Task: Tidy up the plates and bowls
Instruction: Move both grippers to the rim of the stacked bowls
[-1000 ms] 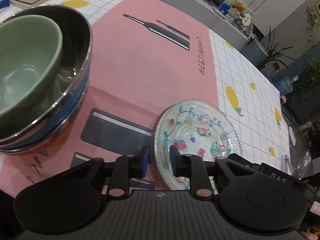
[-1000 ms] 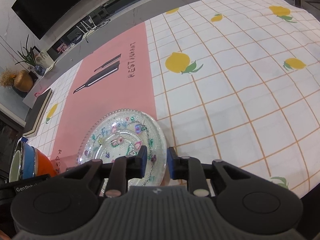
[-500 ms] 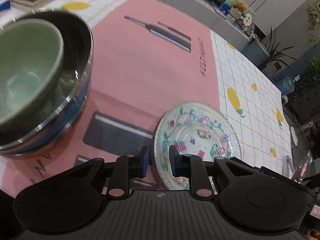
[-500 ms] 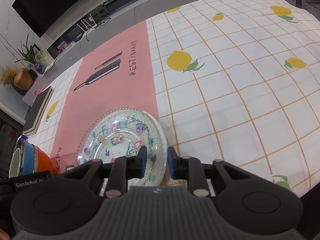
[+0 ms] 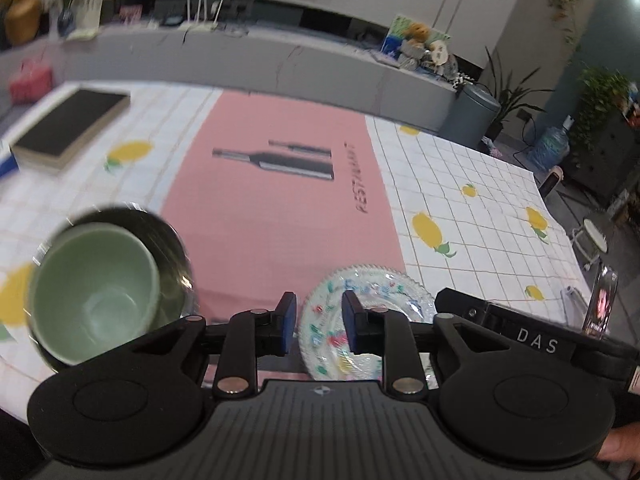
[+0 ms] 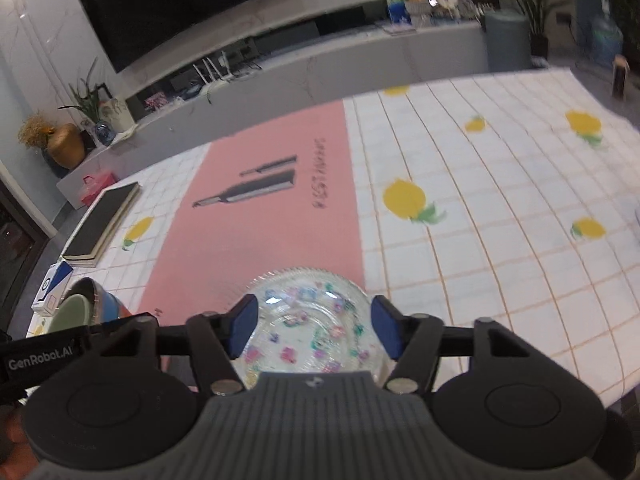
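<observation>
A clear glass plate (image 5: 360, 296) with coloured flower prints lies on the pink mat near the table's front edge; it also shows in the right wrist view (image 6: 308, 320). A green bowl (image 5: 94, 292) sits nested in a steel bowl (image 5: 168, 240) at the left, seen small in the right wrist view (image 6: 76, 312). My left gripper (image 5: 319, 322) is raised above the plate's left rim, jaws slightly apart and empty. My right gripper (image 6: 313, 326) is open wide above the plate, holding nothing.
A black book (image 5: 68, 128) lies at the table's far left, also in the right wrist view (image 6: 102, 224). A small blue and white box (image 6: 52, 288) sits by the bowls. A phone on a stand (image 5: 602, 304) is at the right edge.
Both grippers have lifted up and back from the plate. The right gripper's jaws have opened wide. The plate stays on the mat.
</observation>
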The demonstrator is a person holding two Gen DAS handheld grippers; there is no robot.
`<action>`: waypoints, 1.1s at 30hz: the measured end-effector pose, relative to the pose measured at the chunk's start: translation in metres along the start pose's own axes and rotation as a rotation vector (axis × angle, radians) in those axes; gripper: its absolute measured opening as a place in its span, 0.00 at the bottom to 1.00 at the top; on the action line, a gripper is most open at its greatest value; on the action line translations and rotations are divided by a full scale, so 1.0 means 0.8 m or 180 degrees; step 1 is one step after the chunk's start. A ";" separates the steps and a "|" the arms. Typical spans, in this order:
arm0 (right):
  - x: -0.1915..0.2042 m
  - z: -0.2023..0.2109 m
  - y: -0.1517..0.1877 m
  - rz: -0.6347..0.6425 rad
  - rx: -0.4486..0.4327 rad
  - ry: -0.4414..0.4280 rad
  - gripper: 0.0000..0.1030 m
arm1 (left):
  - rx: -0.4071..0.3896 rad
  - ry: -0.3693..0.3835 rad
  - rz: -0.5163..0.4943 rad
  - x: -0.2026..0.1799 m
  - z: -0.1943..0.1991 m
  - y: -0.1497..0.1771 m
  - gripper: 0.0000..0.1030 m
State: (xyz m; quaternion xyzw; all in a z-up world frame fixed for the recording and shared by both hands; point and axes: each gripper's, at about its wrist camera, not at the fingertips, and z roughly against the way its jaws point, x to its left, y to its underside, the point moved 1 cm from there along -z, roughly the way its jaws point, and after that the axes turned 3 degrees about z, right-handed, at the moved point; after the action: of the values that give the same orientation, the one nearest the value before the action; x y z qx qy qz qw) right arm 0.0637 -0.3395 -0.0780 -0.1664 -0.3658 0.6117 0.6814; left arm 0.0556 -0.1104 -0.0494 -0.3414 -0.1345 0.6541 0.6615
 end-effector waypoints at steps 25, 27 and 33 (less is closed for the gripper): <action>0.133 -0.052 -0.005 -0.0096 0.0591 -0.0800 0.85 | -0.0321 -0.0453 0.0479 0.166 0.082 -0.037 0.73; 0.138 -0.064 -0.002 -0.0128 0.0708 -0.0777 0.84 | -0.0276 -0.0465 0.0550 0.178 0.077 -0.034 0.73; 0.156 -0.093 0.007 -0.0128 0.0951 -0.0765 0.83 | -0.0103 -0.0399 0.0884 0.212 0.053 -0.020 0.73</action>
State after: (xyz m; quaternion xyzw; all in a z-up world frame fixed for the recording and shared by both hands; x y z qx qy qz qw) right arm 0.1102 -0.2024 -0.0955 0.0182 -0.3529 0.6610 0.6620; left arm 0.0600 0.0649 -0.0537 -0.3258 -0.1376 0.7570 0.5494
